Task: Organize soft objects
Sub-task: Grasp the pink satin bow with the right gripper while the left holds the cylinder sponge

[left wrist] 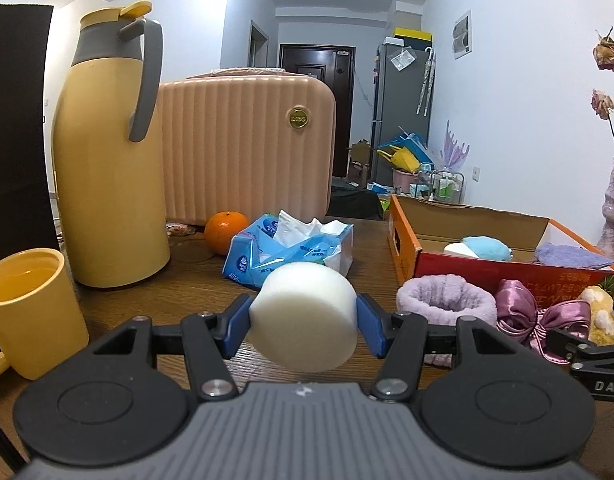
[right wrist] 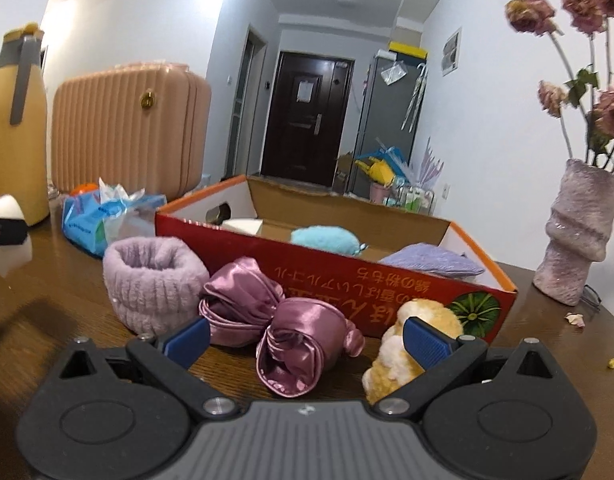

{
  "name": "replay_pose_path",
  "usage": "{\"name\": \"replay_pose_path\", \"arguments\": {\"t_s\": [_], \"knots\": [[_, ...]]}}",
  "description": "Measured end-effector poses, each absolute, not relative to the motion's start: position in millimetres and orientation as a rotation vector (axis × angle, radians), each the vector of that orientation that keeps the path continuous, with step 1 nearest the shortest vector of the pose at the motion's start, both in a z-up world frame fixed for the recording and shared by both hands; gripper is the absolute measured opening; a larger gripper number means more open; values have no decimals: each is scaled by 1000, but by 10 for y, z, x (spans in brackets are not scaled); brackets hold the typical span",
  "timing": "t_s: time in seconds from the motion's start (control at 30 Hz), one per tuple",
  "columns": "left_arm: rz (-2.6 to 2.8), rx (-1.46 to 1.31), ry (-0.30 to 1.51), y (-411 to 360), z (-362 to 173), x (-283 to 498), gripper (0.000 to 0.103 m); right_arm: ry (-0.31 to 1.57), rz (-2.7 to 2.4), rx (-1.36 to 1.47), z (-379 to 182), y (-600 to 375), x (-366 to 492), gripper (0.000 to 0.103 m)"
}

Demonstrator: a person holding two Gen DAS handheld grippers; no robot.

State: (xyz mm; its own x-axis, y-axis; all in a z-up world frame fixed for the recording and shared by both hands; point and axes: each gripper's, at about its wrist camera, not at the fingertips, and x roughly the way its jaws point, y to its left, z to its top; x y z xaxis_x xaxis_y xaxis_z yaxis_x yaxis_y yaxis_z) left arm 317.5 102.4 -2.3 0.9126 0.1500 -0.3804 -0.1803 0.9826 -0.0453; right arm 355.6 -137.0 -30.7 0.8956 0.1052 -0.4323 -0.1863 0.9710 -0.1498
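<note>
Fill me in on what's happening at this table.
Soft things are being sorted into the red cardboard box. The left gripper is clamped on a white sponge, held above the table. The right gripper is open, with the pink satin bow between its fingers, ungrasped. A blue puff and purple cloth are already boxed.

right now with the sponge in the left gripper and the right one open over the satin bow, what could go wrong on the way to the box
1. The white sponge is squeezed between the left gripper pads; it may spring out or twist free if the grip eases.
2. A low carry toward the cardboard box could snag the purple fuzzy band.
3. The right gripper stands open with the satin bow and the yellow plush toy close together; closing may catch both.
</note>
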Motion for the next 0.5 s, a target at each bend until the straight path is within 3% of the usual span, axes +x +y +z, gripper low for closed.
{"name": "replay_pose_path", "arguments": {"t_s": [0.5], "knots": [[178,-78,400,1042,-54,3228,58,535,265,-267,-427,-1210,4074,102]]}}
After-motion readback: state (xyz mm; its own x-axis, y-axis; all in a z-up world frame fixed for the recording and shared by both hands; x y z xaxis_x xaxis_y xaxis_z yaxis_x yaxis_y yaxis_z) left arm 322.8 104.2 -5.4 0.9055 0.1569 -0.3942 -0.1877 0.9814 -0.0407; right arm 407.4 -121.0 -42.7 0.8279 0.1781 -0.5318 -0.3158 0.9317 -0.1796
